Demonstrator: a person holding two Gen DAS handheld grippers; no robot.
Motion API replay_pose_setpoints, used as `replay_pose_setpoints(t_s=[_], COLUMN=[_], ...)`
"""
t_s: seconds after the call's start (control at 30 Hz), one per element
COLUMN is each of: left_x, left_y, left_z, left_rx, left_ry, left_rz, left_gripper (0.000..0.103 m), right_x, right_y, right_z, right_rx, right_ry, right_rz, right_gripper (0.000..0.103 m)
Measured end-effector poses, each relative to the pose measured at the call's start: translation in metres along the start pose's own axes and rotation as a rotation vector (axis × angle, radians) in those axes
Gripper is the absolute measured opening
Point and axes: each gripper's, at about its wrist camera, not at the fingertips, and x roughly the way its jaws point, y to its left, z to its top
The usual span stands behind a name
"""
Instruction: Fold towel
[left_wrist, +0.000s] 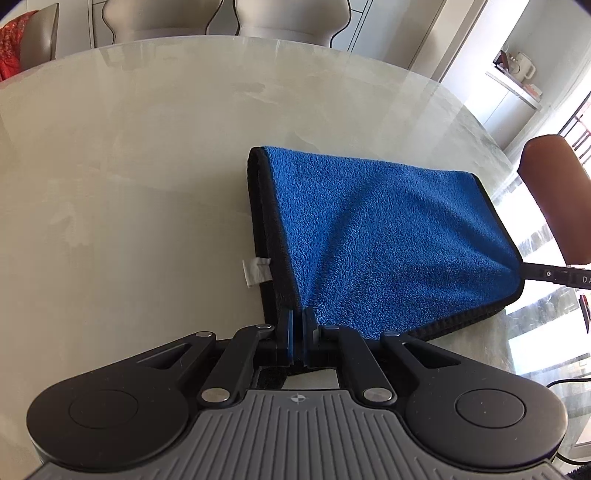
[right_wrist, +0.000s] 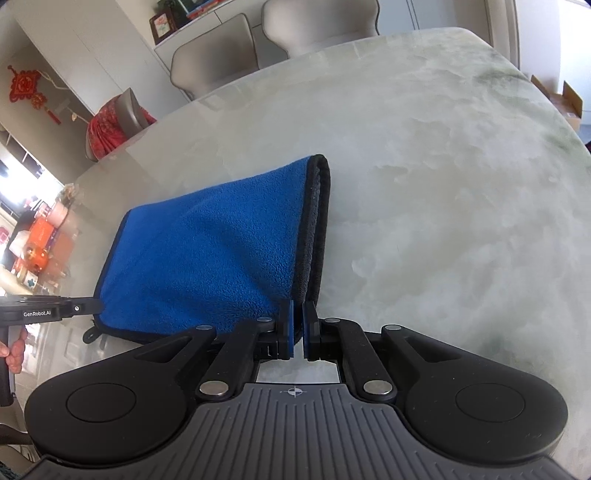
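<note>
On the marble table (left_wrist: 129, 166), both tongs (left_wrist: 297, 323) (right_wrist: 298, 317) pinch the blue towel (left_wrist: 369, 229); its underside hidden.

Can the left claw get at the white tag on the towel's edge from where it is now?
Probably not yet: the left claw is shut on a corner of the towel. The white tag lies close by on the bare table, nothing over it, so letting go would free the way.

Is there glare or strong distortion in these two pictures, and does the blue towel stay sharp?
Left wrist view: bright window glare at the right edge, the table rim bowed by the fisheye, the blue towel sharp. Right wrist view: overexposed room at the left, soft reflections on the table, towel pile clear.
</note>
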Motion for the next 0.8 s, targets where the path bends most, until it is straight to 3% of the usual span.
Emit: replay_pose_setpoints(t_s=[0.1, 0.2, 0.33, 0.43, 0.47, 0.53, 0.6, 0.73, 0.8], left_x=[0.007, 0.010, -0.001, -0.010, -0.012, -0.017, -0.015, 0.004, 0.022], left_y=[0.002, -0.001, -0.002, -0.013, -0.015, -0.020, -0.027, -0.045, -0.047], left_z=[0.004, 0.010, 0.015, 0.020, 0.021, 0.023, 0.025, 0.021, 0.016], left_rx=[0.017, 0.046, 0.065, 0.124, 0.125, 0.104, 0.091, 0.129, 0.124], left_ry=[0.019, 0.042, 0.024, -0.026, -0.043, -0.095, -0.099, -0.062, -0.013], left_rz=[0.024, 0.050, 0.099, 0.185, 0.181, 0.095, -0.001, -0.068, -0.048], left_gripper=[0.006, 0.019, 0.023, 0.024, 0.024, 0.027, 0.029, 0.029, 0.028], right_x=[0.010, 0.013, 0.002, -0.005, -0.005, 0.002, 0.013, 0.035, 0.036], right_y=[0.004, 0.007, 0.010, 0.017, 0.022, 0.031, 0.040, 0.049, 0.040], right_z=[0.000, 0.001, 0.008, 0.013, 0.013, 0.013, 0.012, 0.010, 0.009], right_rx=[-0.036, -0.069, -0.082, -0.097, -0.103, -0.111, -0.132, -0.153, -0.121], right_ry=[0.049, 0.062, 0.016, -0.025, -0.039, -0.039, -0.024, 0.009, 0.012], right_rz=[0.002, -0.063, -0.087, -0.077, -0.056, 0.008, 0.051, 0.083, 0.080], right_gripper=[0.008, 0.013, 0.014, 0.016, 0.017, 0.023, 0.023, 0.023, 0.023])
